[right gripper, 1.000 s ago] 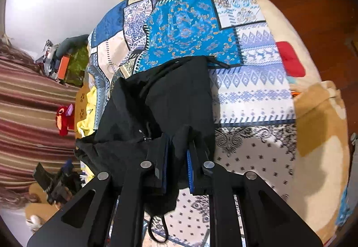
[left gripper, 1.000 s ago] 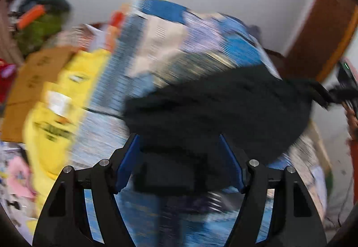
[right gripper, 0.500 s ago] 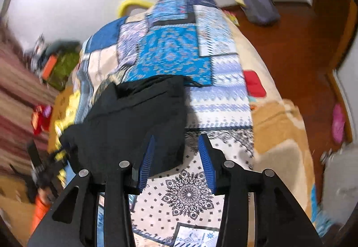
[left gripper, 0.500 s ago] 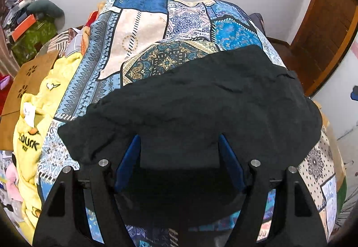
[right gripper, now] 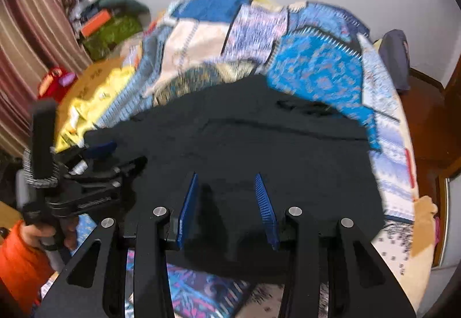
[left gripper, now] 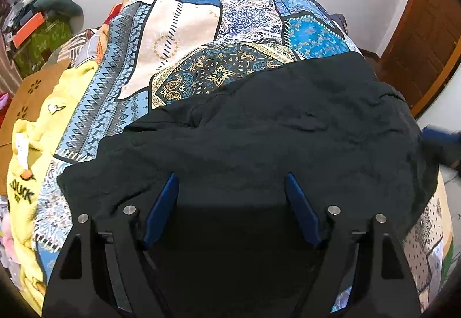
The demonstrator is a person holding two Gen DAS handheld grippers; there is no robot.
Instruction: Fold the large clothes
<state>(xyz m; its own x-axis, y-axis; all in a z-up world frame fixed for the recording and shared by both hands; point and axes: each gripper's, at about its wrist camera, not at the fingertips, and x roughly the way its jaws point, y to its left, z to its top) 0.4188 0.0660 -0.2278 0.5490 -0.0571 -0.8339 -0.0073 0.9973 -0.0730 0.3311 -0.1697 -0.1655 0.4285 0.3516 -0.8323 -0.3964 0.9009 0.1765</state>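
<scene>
A large black garment [left gripper: 273, 139] lies spread across the patterned patchwork bedspread [left gripper: 184, 29]. It also shows in the right wrist view [right gripper: 259, 145], which is blurred. My left gripper [left gripper: 232, 182] is open and empty, its blue pads just over the garment's near edge. My right gripper [right gripper: 227, 179] is open and empty above the garment's near part. The left gripper [right gripper: 95, 156] shows at the left of the right wrist view, held in a hand by the garment's left edge.
A yellow garment with black lettering [left gripper: 26, 162] lies along the bed's left side by a brown cardboard sheet [left gripper: 26, 93]. Clutter stands by the striped curtain [right gripper: 31, 38]. A wooden door [left gripper: 426, 29] is on the right, with a grey bag [right gripper: 394, 58] on the floor.
Both grippers have let go of the black garment and opened. The garment has gone from bunched and lifted to lying spread on the bed. The right gripper has swung to face the bed.
</scene>
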